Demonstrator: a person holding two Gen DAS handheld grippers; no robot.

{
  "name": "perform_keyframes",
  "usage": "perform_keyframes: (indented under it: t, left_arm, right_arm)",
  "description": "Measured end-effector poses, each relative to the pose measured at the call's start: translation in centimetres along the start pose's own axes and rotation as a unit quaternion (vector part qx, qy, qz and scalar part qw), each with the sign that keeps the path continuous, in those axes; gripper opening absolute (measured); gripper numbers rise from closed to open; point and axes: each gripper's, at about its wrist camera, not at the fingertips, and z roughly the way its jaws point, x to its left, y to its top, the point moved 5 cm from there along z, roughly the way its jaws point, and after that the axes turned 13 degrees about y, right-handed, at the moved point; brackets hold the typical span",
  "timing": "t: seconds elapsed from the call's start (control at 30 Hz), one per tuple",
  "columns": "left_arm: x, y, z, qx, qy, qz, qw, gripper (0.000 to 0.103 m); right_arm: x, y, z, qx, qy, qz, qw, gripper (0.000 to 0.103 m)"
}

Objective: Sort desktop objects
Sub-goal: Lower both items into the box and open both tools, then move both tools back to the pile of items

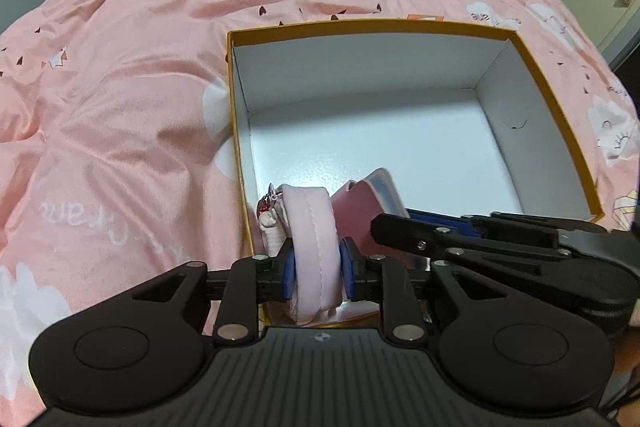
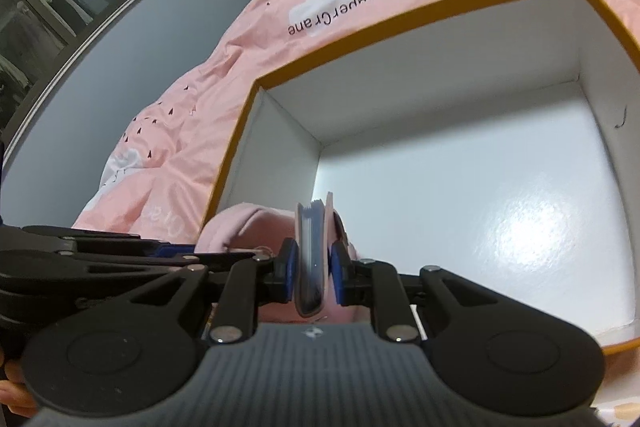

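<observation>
L gripper (image 1: 317,273) clamps soft stitched pouch (image 1: 314,247) | R gripper (image 2: 313,275) clamps flat phone case (image 2: 314,259) | glossy box (image 1: 360,59)

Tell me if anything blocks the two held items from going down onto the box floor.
Nothing visible does. The left tongs grip the pink pouch, the right tongs grip the pink phone case, both over the orange box, whose white floor ahead lies bare.

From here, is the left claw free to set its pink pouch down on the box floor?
Probably yes. The left claw, shut on the pouch, is at the box's near edge; the white floor ahead is bare, with only the right claw's case close alongside.
</observation>
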Motion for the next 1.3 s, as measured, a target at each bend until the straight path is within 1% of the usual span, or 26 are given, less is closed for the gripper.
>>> perform_keyframes:
  t: [0.03,0.1,0.23,0.37,0.43,0.47,0.6,0.67,0.8,0.87,0.93,1.0,1.07,1.13,1.2,1.23,1.27,1.3]
  left_arm:
    - [0.2,-0.1,-0.2,-0.004,-0.002,0.001,1.0,0.03]
    - [0.6,-0.4,-1.0,-0.017,-0.01,0.001,0.9998,0.037]
    - [1.9,-1.5,-3.0,-0.05,-0.024,-0.023,0.9982,0.038]
    - [3.4,-2.8,-4.7,-0.093,-0.036,-0.057,0.9934,0.039]
    - [3.8,-3.3,-4.9,-0.099,-0.035,-0.07,0.9921,0.041]
    - [3.9,-3.6,-4.9,-0.099,-0.033,-0.076,0.9917,0.044]
    - [4.5,-4.4,-4.6,-0.096,-0.04,-0.106,0.9888,0.044]
    - [4.7,-4.7,-4.5,-0.098,-0.043,-0.12,0.987,0.044]
    - [4.6,-5.2,-4.8,-0.104,-0.033,-0.126,0.9861,0.047]
    - [4.4,-5.3,-5.2,-0.109,-0.022,-0.127,0.9857,0.047]
    - [4.3,-5.4,-5.8,-0.121,-0.006,-0.127,0.9845,0.047]
    - [3.9,-5.5,-6.6,-0.14,0.014,-0.127,0.9818,0.047]
    - [3.2,-5.7,-7.4,-0.165,0.037,-0.114,0.979,0.048]
    - [2.5,-6.0,-8.0,-0.18,0.056,-0.097,0.9773,0.048]
    - [1.8,-6.5,-8.7,-0.191,0.066,-0.089,0.9754,0.049]
    - [1.4,-6.8,-9.0,-0.194,0.068,-0.088,0.9746,0.051]
    - [1.1,-7.0,-9.4,-0.199,0.068,-0.086,0.9737,0.055]
    - [0.8,-7.3,-9.7,-0.205,0.068,-0.085,0.9726,0.062]
  right_arm:
    - [0.1,0.0,0.1,0.001,0.003,0.001,1.0,0.02]
    - [0.4,0.1,0.2,0.003,0.006,0.001,1.0,0.021]
    - [0.9,0.1,0.8,0.008,0.02,0.013,1.0,0.024]
    - [0.9,0.2,1.3,0.007,0.034,0.026,0.999,0.026]
    - [0.7,0.2,1.6,0.01,0.045,0.045,0.998,0.027]
    - [0.6,0.2,1.6,0.011,0.051,0.052,0.997,0.031]
    - [0.4,0.3,0.9,0.006,0.068,0.067,0.995,0.036]
    - [0.4,0.4,0.5,0.0,0.069,0.067,0.995,0.039]
    - [0.3,0.5,-0.3,-0.008,0.066,0.063,0.996,0.039]
    - [0.6,0.4,-0.9,-0.011,0.064,0.048,0.997,0.039]
    - [1.6,0.5,-2.0,-0.018,0.06,0.013,0.998,0.039]
    - [2.6,0.6,-3.3,-0.029,0.059,-0.023,0.998,0.039]
    - [3.5,0.5,-4.9,-0.043,0.056,-0.059,0.996,0.039]
    - [4.0,0.1,-6.6,-0.058,0.045,-0.089,0.993,0.039]
    - [4.2,-0.6,-8.4,-0.075,0.019,-0.123,0.989,0.039]
    - [4.1,-0.9,-9.1,-0.078,0.011,-0.133,0.988,0.039]
    - [3.8,-1.2,-10.0,-0.081,0.001,-0.142,0.987,0.039]
    - [3.4,-1.5,-10.9,-0.082,-0.009,-0.143,0.986,0.039]
